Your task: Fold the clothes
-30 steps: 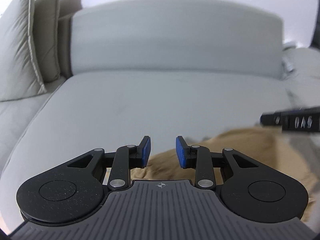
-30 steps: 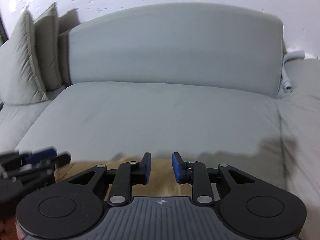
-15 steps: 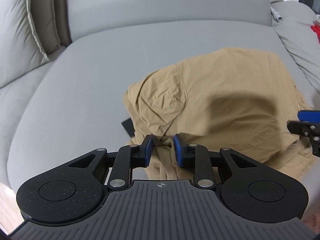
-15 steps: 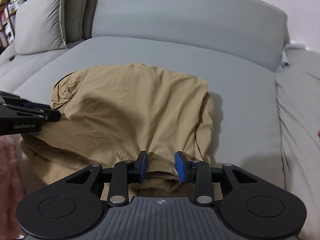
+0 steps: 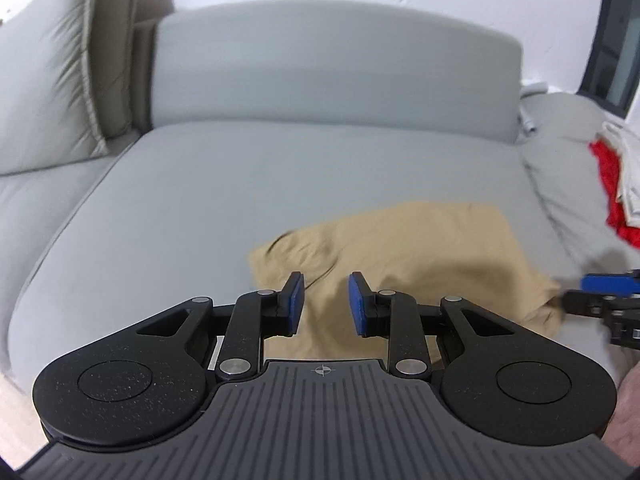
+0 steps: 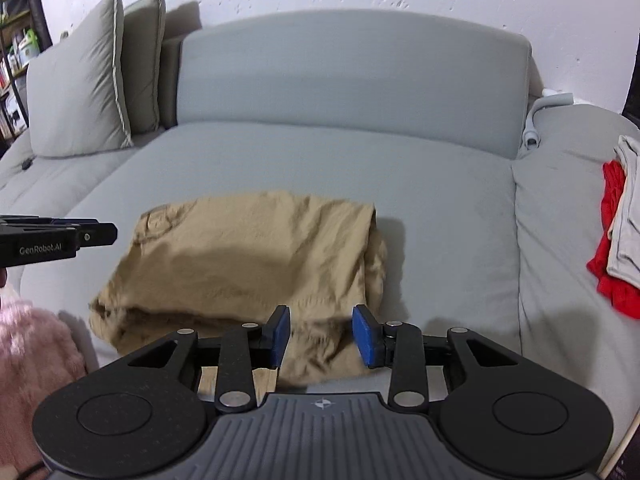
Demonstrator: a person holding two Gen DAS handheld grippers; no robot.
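Both views have lifted since half a second ago, so the tan garment (image 6: 248,256) now sits lower and nearer in frame. It lies doubled over in a rough rectangle on the near part of the grey sofa seat (image 6: 320,160), edges uneven. My left claw (image 5: 324,304) and right claw (image 6: 322,334) hang released, gripping nothing; red and pale clothes (image 6: 616,240) wait far right, folding state unclear.

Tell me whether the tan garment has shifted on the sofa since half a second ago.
Yes. The tan garment now lies folded shorter, its far edge farther from the sofa backrest.
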